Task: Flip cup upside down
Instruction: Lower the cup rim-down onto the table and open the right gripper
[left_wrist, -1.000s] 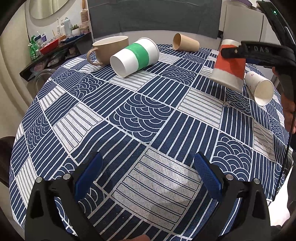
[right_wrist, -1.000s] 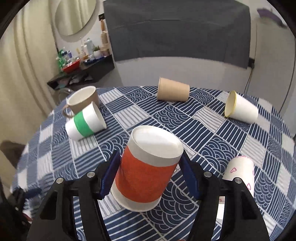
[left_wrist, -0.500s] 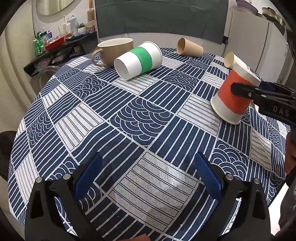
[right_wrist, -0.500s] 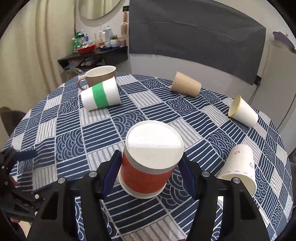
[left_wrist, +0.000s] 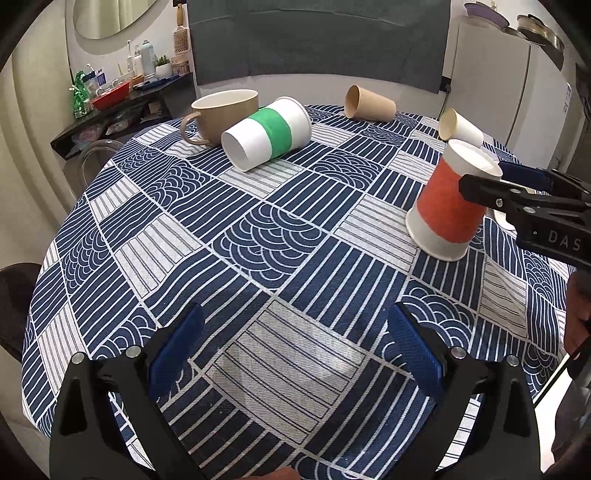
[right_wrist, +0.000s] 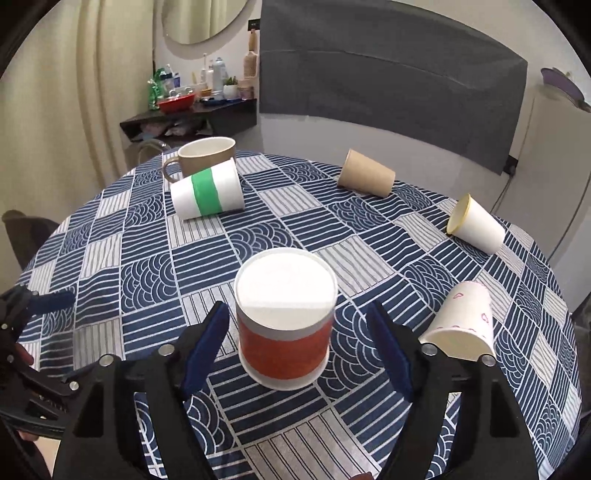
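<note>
An orange-banded white paper cup (right_wrist: 284, 321) stands upside down on the patterned tablecloth (right_wrist: 147, 280), its white base on top. My right gripper (right_wrist: 299, 350) is open, its blue pads on either side of the cup with gaps on both sides. The cup also shows in the left wrist view (left_wrist: 448, 206), with the right gripper's black arm (left_wrist: 524, 206) beside it. My left gripper (left_wrist: 295, 354) is open and empty over the near edge of the table.
A green-banded cup (right_wrist: 207, 195) lies on its side beside a tan mug (right_wrist: 203, 155). A brown paper cup (right_wrist: 365, 179), a yellow-rimmed white cup (right_wrist: 476, 225) and a pink-heart cup (right_wrist: 461, 325) also lie on their sides. A shelf with clutter (right_wrist: 184, 107) stands behind.
The right gripper lowered the orange cup from a tilted hold in the air onto the table, mouth down, then opened its jaws off the cup. The left gripper stayed open.
</note>
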